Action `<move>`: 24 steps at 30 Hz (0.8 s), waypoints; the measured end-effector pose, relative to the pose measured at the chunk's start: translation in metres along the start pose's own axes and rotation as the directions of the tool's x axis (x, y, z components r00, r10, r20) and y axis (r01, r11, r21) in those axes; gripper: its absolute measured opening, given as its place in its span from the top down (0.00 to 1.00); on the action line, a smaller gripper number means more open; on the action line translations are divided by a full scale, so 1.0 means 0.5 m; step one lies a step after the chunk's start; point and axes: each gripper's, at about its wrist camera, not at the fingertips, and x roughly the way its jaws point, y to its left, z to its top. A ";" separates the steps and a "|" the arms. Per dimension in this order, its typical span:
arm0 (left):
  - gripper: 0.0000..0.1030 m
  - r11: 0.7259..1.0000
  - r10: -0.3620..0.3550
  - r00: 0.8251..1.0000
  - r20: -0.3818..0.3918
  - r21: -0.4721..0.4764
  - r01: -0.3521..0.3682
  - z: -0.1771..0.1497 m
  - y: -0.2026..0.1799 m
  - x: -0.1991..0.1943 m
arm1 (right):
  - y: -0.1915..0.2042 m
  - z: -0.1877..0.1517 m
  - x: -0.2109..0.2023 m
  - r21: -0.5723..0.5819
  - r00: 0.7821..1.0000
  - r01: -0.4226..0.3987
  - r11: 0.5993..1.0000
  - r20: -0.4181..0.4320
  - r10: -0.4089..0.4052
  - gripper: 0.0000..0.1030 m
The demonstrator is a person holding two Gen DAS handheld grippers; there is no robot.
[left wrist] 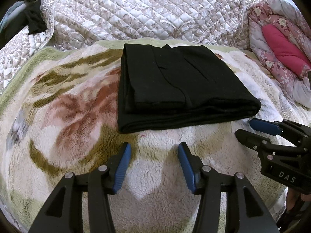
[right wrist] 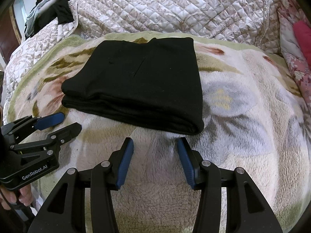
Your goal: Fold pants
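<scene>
Pants, black and folded into a squat stack, lie on the fleece blanket, long side running left to right. They sit just ahead of both grippers, untouched. The left gripper faces their left half, the right gripper their right corner, about equally near. Both have their fingers spread, holding nothing. Folding looks finished. Beyond the pants lies a quilt.

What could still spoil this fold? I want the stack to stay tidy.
1. The pants lie on a soft, lumpy blanket; pressing nearby might tilt the layers.
2. Both open grippers, left and right, sit close to the near edge; a forward nudge could shift the top layer.
</scene>
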 end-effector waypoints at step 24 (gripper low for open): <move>0.47 1.000 -0.002 1.000 -0.006 0.004 0.002 -0.002 0.001 0.005 | -0.001 0.000 0.000 0.000 1.000 0.000 1.000 0.000 0.000 0.53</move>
